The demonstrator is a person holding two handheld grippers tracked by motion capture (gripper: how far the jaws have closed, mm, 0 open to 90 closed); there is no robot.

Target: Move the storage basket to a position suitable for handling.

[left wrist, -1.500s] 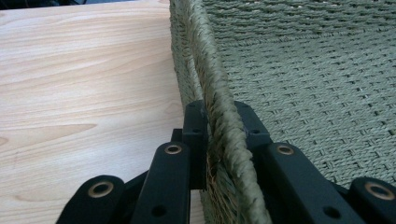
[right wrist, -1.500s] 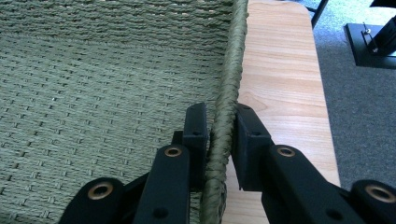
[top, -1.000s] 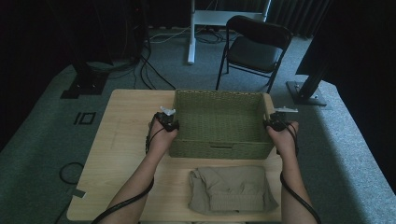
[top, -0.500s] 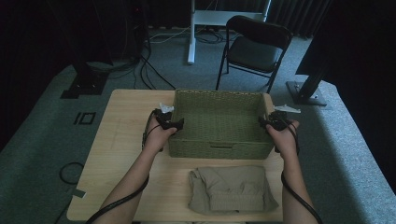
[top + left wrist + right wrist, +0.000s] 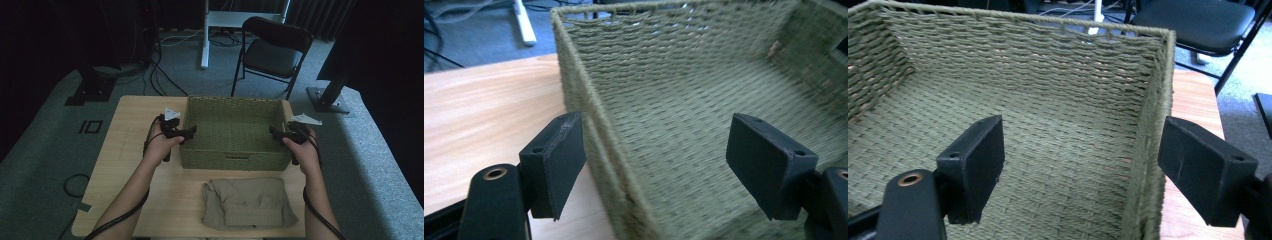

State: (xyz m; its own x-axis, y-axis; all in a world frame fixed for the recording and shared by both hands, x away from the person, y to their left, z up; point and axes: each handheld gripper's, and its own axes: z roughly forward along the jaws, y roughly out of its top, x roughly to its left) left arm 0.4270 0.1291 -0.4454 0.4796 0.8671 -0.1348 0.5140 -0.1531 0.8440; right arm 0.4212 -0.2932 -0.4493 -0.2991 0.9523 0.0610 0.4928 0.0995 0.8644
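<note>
One rectangular woven green basket (image 5: 232,132)

Coarse woven green cord basket (image 5: 232,152); smooth pale wood table (image 5: 125,165); soft matt khaki cloth (image 5: 247,202); matt black padded chair (image 5: 272,52).

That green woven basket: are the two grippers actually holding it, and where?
Nothing is held. Each gripper, left and right, straddles a side wall of the basket with jaws just opened and pads off the weave.
</note>
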